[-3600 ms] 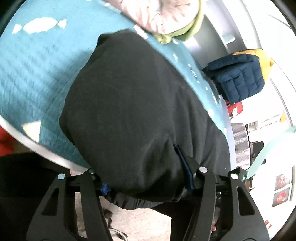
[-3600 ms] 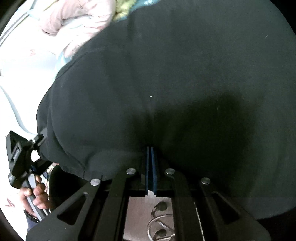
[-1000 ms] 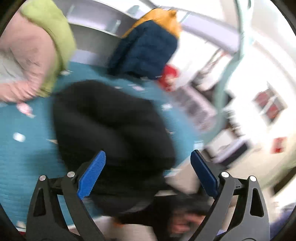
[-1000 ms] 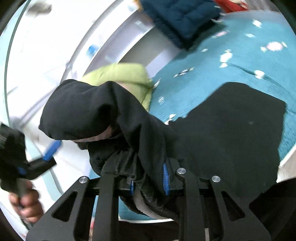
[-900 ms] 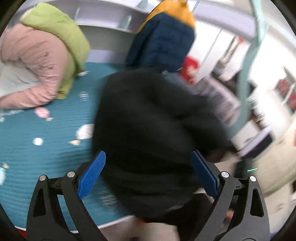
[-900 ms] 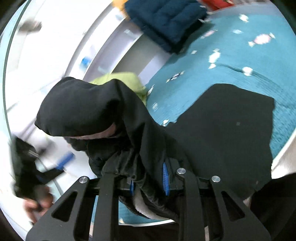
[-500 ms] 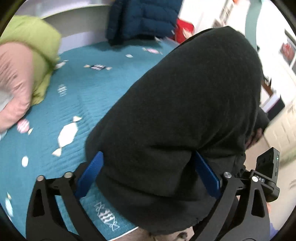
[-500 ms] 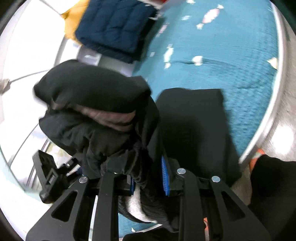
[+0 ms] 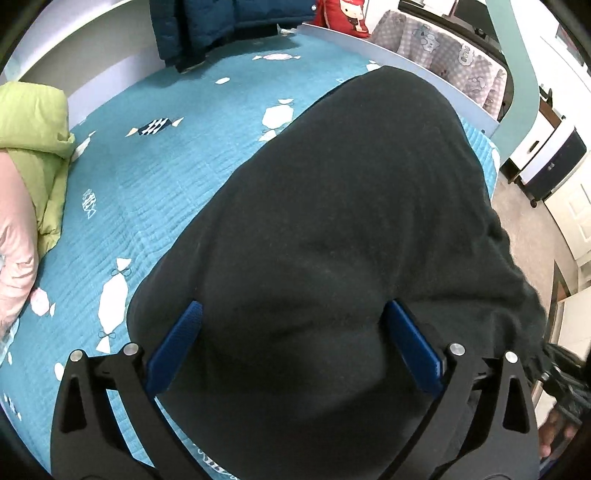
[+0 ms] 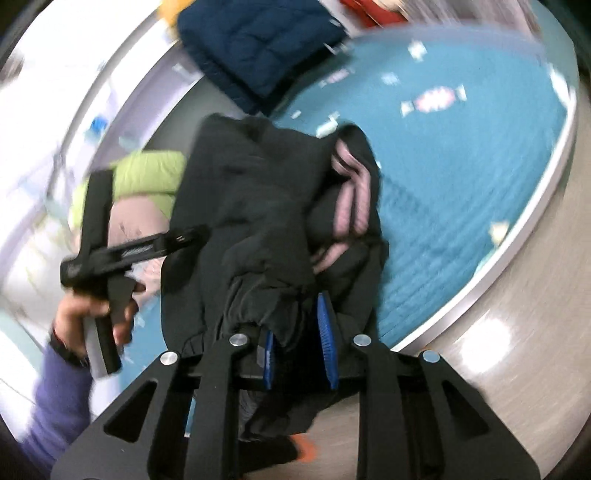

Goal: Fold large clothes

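Black garment fills most of the left wrist view, hanging in a bulky mass w/ its lower part in front of the left claw; blue pads stand wide apart, one each side of the cloth, jaws spread, not pinching it. Behind the garment lies the bed w/ a teal quilt printed w/ white candy shapes. Green pillow and a pink one sit at the bed's left edge, touching each other; navy puffer jacket is draped at the far side against the headboard, red plush toy just beside it. Right wrist view is motion-blurred. There the right claw is clamped on a bunched fold of the black garment: cloth is gathered between the blue pads, which sit close together w/ fabric filling the gap. Garment hangs lifted off the bed, pinkish lining showing at its upper right folds. At left in this view the person's left hand grips the handle of the other tool, purple sleeve below it, w/ its finger reaching the garment's left edge. Navy jacket lies at top, green pillow behind the tool. Grey floor shows past the bed's rim at right.
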A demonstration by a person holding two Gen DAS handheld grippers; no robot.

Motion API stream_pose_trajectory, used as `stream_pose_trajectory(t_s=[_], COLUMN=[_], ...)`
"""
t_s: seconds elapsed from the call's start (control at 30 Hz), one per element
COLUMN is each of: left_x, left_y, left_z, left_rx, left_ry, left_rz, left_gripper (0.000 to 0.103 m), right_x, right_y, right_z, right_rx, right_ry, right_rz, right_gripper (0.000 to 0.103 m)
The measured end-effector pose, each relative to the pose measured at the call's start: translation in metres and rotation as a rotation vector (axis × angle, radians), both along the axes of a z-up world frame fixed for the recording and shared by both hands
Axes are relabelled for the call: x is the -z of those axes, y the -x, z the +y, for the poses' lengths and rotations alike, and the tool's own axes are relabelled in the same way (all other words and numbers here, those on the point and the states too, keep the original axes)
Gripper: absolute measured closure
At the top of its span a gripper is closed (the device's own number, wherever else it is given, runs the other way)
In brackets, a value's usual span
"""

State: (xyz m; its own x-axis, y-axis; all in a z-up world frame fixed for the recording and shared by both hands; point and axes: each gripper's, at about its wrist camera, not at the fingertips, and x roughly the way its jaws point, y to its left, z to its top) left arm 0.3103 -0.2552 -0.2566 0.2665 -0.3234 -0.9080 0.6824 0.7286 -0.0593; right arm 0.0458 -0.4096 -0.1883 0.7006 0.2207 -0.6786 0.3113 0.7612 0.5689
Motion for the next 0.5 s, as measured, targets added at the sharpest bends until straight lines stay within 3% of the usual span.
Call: stream_pose_trajectory(t_s=[0.03,0.1,0.2,0.3,0.5], left_x=[0.000,0.001,0.000,-0.001,0.002], left_y=[-0.002,-0.006,-0.005,-0.005,-0.003], left_z=[0.001,0.003,0.005,0.006,0.008], left_rx=[-0.006,-0.008,0.011,0.024,0.029], left_ry=[0.002,-0.002,0.006,0.022,0.035], left_rz=[0.004,0.010,0.018,0.031,0.024], left_gripper=[0.005,0.005,0.005,0.005,0.005], right_x=[-0.011,-0.018,-0.024,-0.033,-0.083], right_y=[0.002,0.001,0.013,0.013,0.015], right_z=[0.007,0.012,0.007,0.006,-0.002], right_rx=[0.005,0.014,-0.008,-0.045,-0.045], right_ry=[0.064,0.121,0.082,0.107,0.119], right_rz=[0.012,0.054,0.063,0.061,-0.125], right_gripper=[0.078,0.061,0.061,0.061,0.058])
